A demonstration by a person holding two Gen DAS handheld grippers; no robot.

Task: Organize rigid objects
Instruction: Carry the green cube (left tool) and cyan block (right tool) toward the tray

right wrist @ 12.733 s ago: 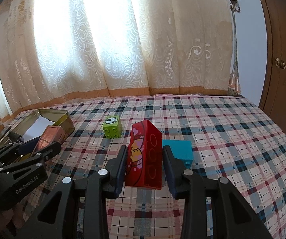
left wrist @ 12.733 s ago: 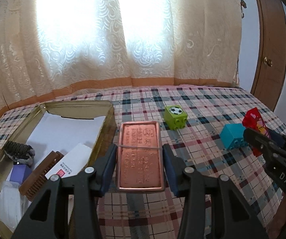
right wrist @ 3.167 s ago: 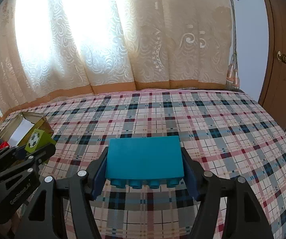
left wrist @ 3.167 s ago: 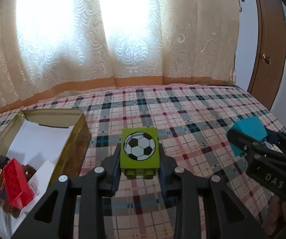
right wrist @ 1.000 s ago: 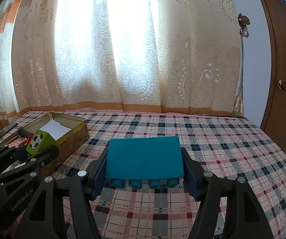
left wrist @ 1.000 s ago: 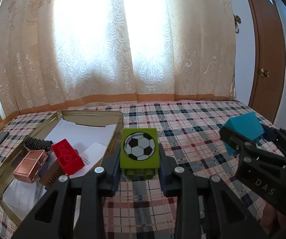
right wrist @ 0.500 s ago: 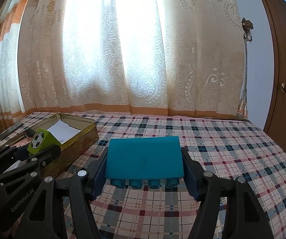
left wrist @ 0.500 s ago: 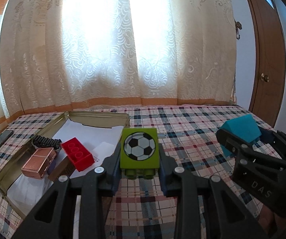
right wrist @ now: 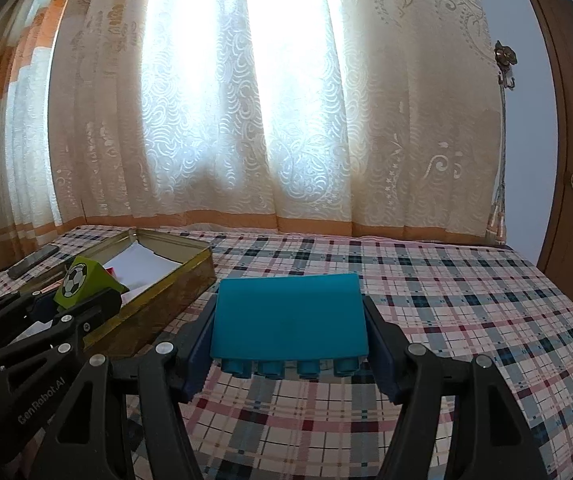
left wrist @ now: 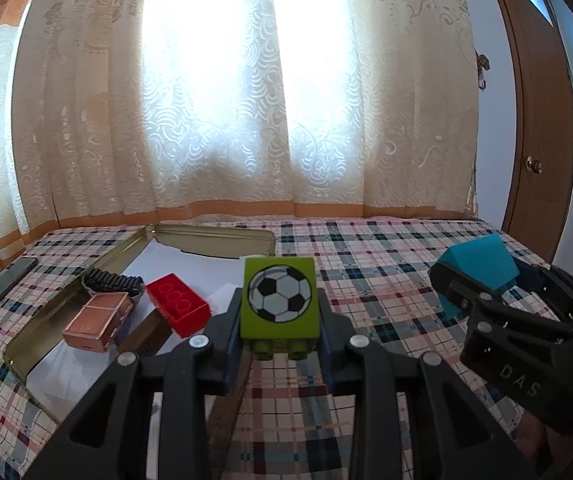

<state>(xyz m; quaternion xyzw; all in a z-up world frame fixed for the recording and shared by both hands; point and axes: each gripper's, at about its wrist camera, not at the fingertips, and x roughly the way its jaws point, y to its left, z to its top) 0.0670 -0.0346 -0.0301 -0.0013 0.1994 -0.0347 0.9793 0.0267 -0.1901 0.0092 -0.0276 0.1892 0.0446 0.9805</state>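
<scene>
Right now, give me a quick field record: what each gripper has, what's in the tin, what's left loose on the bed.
left gripper: jaws shut on the green football block, held above the plaid cover
right gripper: jaws shut on the teal block, studs facing down
tin: open, on the left of the plaid cover
tin contents: red block, copper box, black band, brown item partly hidden, white paper lining
outside tin: dark flat bar by its left side
loose blocks on cover: none visible
</scene>
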